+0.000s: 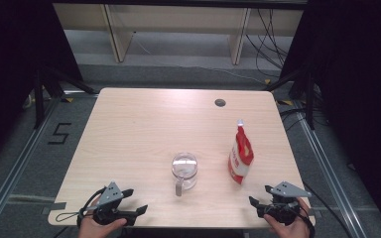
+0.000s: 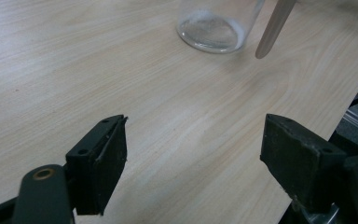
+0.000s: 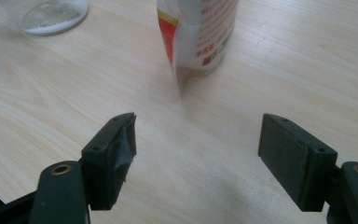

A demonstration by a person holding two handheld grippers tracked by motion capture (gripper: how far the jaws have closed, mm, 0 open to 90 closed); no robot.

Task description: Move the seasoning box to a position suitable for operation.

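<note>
Glass mug (image 1: pixel 184 168) and red pouch (image 1: pixel 240 154) wait on the desk (image 1: pixel 129 134).
Both grippers, left gripper (image 1: pixel 135 200) and right gripper (image 1: pixel 259 195), gape wide and empty; approach the pouch squarely.

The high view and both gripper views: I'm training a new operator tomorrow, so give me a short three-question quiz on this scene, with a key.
1. True or false: the red and white pouch stands upright on the table.
2. Which gripper is nearer the pouch? A. left gripper B. right gripper
3. In a few words, how do the jaws of both grippers stand, and what is between them?

Key
1. True.
2. B.
3. Wide open, with nothing between them; the glass mug, its handle toward the person, sits untouched mid-table.
</note>
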